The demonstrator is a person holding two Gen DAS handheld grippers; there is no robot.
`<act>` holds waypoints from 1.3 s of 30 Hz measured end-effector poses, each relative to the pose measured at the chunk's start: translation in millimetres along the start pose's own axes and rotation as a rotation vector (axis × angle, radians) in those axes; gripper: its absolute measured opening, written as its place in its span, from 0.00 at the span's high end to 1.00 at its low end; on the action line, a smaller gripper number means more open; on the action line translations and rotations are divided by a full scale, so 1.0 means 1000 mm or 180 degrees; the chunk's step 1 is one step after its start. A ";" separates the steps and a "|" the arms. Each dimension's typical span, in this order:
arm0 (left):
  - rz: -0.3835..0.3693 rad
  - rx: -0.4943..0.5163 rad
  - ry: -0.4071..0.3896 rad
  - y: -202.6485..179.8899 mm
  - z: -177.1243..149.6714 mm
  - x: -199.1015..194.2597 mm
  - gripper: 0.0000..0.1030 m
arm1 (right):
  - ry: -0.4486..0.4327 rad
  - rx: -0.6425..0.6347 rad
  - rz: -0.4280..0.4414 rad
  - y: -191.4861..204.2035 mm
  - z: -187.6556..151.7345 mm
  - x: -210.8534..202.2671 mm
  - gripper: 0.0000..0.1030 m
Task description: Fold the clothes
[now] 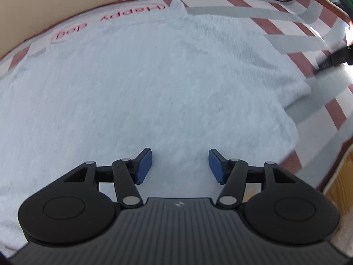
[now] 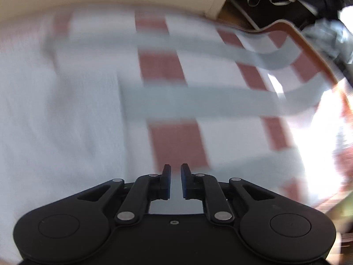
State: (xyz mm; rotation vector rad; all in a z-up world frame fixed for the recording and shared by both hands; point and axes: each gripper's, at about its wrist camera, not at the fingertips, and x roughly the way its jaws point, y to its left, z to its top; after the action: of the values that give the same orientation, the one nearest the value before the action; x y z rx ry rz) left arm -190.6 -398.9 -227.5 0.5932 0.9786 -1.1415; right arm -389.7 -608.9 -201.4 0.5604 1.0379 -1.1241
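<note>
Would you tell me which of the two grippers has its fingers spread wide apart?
The left gripper: its blue pads stand far apart over the white garment, while the right gripper shows only a narrow gap.

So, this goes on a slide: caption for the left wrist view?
Open left gripper above a fluffy white garment spread on a checked tablecloth.

The right wrist view is smeared by motion blur: the checked cloth (image 2: pixel 174 101) and the pale garment (image 2: pixel 55 114) at left lose their edges. In the left wrist view the garment runs off the left and near edges, and a dark blurred object (image 1: pixel 331 60) at far right cannot be identified
</note>
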 end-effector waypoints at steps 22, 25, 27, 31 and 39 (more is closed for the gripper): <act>0.1062 -0.0708 0.0055 0.257 -0.009 -0.100 0.45 | -0.1290 -0.0879 0.0602 0.043 0.020 0.047 0.97; 0.1268 -0.0907 -0.0021 0.306 -0.011 -0.117 0.44 | -0.1175 -0.0689 0.0167 0.034 0.027 0.050 0.97; 0.1417 -0.0991 -0.0029 0.328 -0.019 -0.121 0.43 | -0.1066 -0.0557 0.0004 0.033 0.030 0.047 0.93; 0.1719 -0.1146 -0.0032 0.370 -0.039 -0.126 0.41 | -0.1225 -0.0951 -0.0902 0.076 0.040 0.015 0.43; 0.0485 -0.2528 0.0180 0.424 -0.099 -0.109 0.41 | -0.1074 -0.0725 0.1103 0.192 0.019 -0.093 0.41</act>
State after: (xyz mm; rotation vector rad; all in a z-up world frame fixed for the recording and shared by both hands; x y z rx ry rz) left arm 163.9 -123.7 -213.1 0.0510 1.3023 -0.5255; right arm -211.8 -510.4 -133.9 0.3363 0.7286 -0.7494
